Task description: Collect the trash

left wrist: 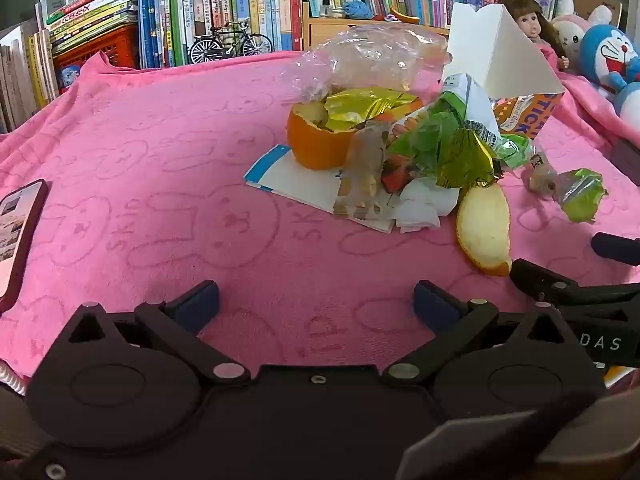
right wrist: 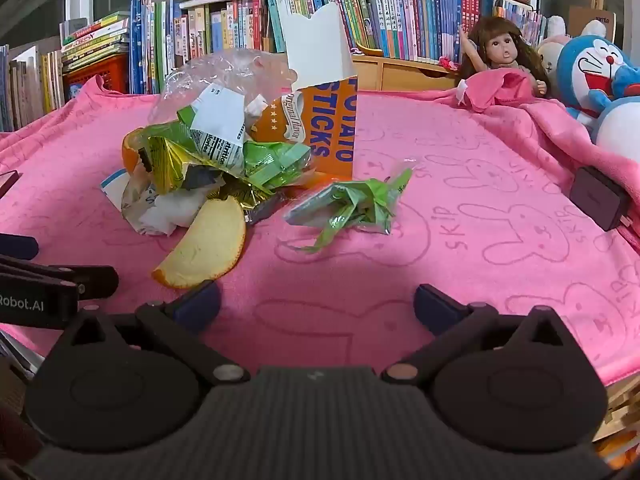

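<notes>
A heap of trash lies on the pink blanket [left wrist: 200, 208]: a hollow orange peel [left wrist: 316, 140] stuffed with gold foil, a clear plastic bag [left wrist: 368, 56], green wrappers [left wrist: 436, 140], white tissue [left wrist: 424, 208], a flat blue-and-white paper [left wrist: 288, 176] and a potato sticks box [right wrist: 332, 120]. A loose peel slice [right wrist: 208, 244] lies nearest, and a crumpled green wrapper [right wrist: 356, 204] sits apart to the right. My left gripper [left wrist: 316, 300] is open, short of the heap. My right gripper [right wrist: 316, 300] is open too, its left finger close to the peel slice. Nothing is between either pair of fingers.
A phone [left wrist: 18, 240] rests at the blanket's left edge and a black charger [right wrist: 600, 198] at its right. Bookshelves [left wrist: 248, 4] line the back with a model bicycle [left wrist: 230, 44]. A doll [right wrist: 500, 56] and plush toys [right wrist: 596, 76] sit at the far right.
</notes>
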The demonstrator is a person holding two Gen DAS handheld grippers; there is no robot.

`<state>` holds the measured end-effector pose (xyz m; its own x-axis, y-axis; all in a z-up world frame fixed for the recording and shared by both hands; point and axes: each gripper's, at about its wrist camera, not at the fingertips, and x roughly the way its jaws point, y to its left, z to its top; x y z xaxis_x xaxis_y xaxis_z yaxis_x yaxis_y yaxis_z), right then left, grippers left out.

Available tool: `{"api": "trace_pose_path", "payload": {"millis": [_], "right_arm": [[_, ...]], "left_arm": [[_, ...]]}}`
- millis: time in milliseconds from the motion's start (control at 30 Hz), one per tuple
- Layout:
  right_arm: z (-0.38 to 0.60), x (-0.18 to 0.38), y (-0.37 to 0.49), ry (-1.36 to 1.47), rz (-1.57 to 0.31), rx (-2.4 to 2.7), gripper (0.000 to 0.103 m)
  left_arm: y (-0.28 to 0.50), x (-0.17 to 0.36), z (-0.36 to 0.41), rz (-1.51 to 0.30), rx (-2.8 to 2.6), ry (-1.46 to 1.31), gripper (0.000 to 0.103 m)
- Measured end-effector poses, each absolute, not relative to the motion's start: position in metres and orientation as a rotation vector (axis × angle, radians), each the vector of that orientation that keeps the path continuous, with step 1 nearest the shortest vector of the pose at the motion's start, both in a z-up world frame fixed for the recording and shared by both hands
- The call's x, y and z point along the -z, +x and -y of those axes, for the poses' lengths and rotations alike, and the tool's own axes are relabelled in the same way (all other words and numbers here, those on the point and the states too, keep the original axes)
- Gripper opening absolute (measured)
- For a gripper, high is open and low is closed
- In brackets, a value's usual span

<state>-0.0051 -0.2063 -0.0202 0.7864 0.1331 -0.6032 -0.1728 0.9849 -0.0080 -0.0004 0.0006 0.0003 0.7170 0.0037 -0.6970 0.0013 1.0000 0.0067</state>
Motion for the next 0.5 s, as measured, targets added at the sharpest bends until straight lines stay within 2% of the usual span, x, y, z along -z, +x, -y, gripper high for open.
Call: {"api": "trace_pose_path", "payload": {"millis": [500], "right_arm": [[0.207, 0.0197, -0.0038, -0.064, -0.654, -0.167, 0.103]], "left_arm": [[-0.0031, -0.0001, 0.0003, -0.764, 0.0, 0.009, 0.103]]}}
